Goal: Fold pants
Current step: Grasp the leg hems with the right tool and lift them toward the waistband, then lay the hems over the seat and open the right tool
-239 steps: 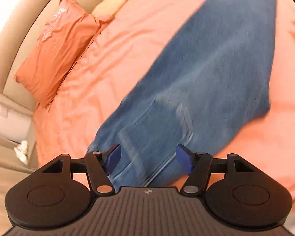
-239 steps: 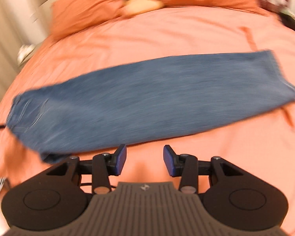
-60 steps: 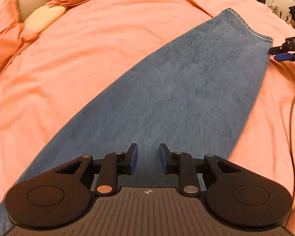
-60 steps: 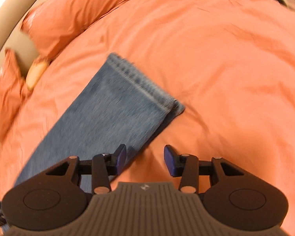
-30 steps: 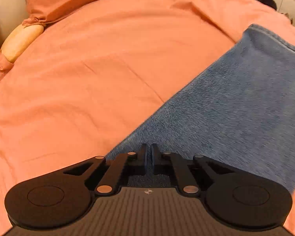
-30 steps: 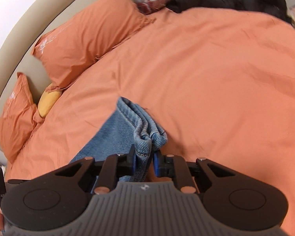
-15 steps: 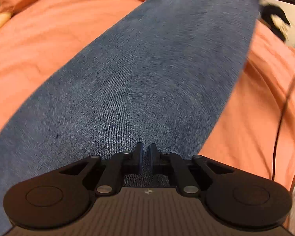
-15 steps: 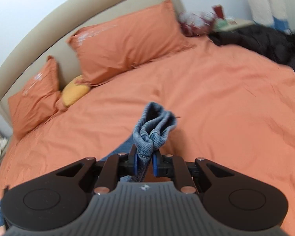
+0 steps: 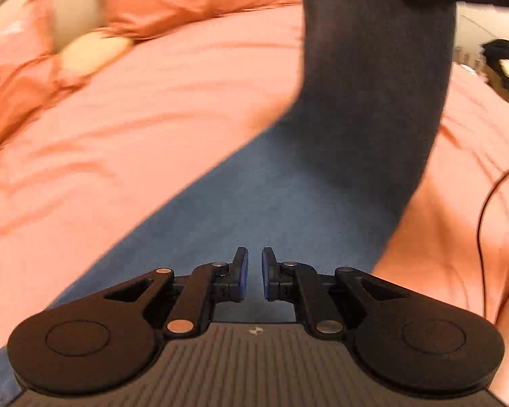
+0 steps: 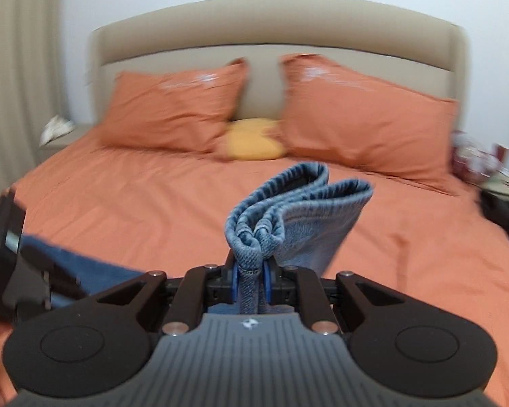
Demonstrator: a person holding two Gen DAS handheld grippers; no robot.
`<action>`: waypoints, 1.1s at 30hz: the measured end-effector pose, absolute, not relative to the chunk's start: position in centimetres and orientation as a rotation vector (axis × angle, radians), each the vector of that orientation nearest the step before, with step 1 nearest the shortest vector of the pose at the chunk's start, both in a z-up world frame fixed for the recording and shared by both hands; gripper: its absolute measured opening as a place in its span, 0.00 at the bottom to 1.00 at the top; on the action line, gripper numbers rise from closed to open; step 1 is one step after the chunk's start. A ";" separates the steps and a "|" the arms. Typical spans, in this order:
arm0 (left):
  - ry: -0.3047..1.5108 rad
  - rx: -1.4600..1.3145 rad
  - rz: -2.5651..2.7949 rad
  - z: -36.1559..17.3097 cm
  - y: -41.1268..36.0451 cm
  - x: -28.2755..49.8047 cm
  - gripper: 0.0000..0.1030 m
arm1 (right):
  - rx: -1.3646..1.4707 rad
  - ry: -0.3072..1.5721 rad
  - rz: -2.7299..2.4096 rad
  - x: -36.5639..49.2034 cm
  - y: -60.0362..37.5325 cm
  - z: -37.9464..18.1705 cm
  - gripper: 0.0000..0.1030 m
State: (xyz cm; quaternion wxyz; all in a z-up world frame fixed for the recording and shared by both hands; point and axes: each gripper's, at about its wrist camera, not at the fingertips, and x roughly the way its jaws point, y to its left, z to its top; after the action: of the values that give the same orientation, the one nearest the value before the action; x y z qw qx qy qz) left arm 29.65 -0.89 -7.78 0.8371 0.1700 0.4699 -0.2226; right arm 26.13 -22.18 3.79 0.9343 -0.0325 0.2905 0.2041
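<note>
The blue jeans (image 9: 288,183) lie lengthwise on the orange bed. Their far leg end rises off the bed toward the top of the left wrist view. My right gripper (image 10: 249,279) is shut on the bunched hem of the jeans (image 10: 288,213) and holds it up above the bed. My left gripper (image 9: 252,273) hovers over the middle of the jeans with a narrow gap between its blue pads, and nothing is between them. The left gripper also shows at the left edge of the right wrist view (image 10: 3,247).
Orange sheet (image 10: 152,210) covers the bed. Two orange pillows (image 10: 173,112) and a yellow cushion (image 10: 254,144) lie against the beige headboard (image 10: 275,30). Dark clothes (image 9: 502,68) lie off the bed's right side. A black cable (image 9: 485,210) runs over the sheet.
My right gripper closed on the hem and lifted it high off the bed. My left gripper, pinched shut on the jeans a moment ago, has opened slightly and lifted off the fabric.
</note>
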 end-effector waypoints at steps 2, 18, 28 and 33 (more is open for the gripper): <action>0.990 0.356 -0.424 -7.2 1.6 29.0 0.11 | -0.101 0.620 0.460 25.8 -18.8 3.0 0.09; 1.054 0.239 -0.335 -8.4 12.6 26.8 0.14 | -0.267 0.971 0.588 24.6 -2.3 -12.2 0.12; 1.063 0.163 -0.423 -11.5 12.8 27.3 0.21 | -0.188 1.049 0.623 26.5 -1.8 -9.3 0.40; 1.057 0.157 -0.419 -11.6 13.1 27.1 0.21 | -0.152 1.167 0.549 28.5 -0.7 -12.1 0.37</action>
State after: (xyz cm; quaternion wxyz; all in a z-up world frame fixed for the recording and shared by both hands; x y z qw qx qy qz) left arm 27.10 13.14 -11.61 0.8398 0.0743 0.4999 -0.1983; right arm 28.54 -0.68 -12.08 0.7965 -0.0705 0.5433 0.2556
